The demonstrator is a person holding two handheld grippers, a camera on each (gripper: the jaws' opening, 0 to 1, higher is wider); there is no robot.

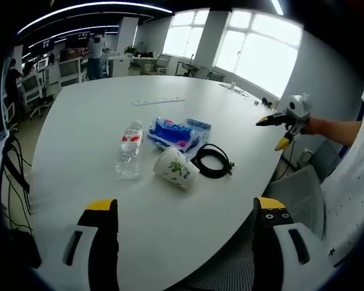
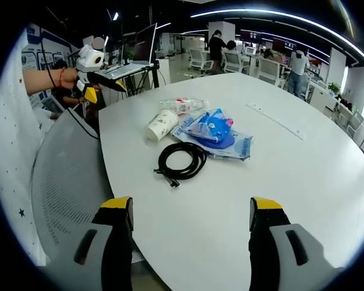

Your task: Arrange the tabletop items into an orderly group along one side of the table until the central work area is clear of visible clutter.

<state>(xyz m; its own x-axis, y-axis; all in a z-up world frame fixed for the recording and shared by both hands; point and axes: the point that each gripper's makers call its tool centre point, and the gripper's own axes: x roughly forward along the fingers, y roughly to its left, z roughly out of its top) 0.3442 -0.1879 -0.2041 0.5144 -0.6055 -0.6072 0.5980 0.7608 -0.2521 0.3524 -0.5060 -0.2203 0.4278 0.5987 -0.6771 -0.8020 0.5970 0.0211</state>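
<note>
Table is white, oval, large, set in an open-plan office with bright windows, ceiling strip lights, desks and office chairs behind; people stand far off at the desks. A grey mesh chair sits against the near table edge.

Clutter sits in one loose cluster near that edge: a clear water bottle on its side, a paper cup tipped over just beside it, a coiled black cable next to the cup, and a blue plastic packet behind them, touching or nearly touching the cable. The right gripper view has the same group: cup, bottle, packet, cable. A flat pale strip lies apart, further across the top; hard to say what it is.

Left gripper hovers over the near edge, yellow-tipped jaws wide apart, nothing between them, cluster ahead and well clear. Right gripper likewise: jaws spread, empty, cable nearest but apart.

Each gripper also appears in the other's view, held out level over the table edge by a bare forearm, beside the cluster and touching none of it.
</note>
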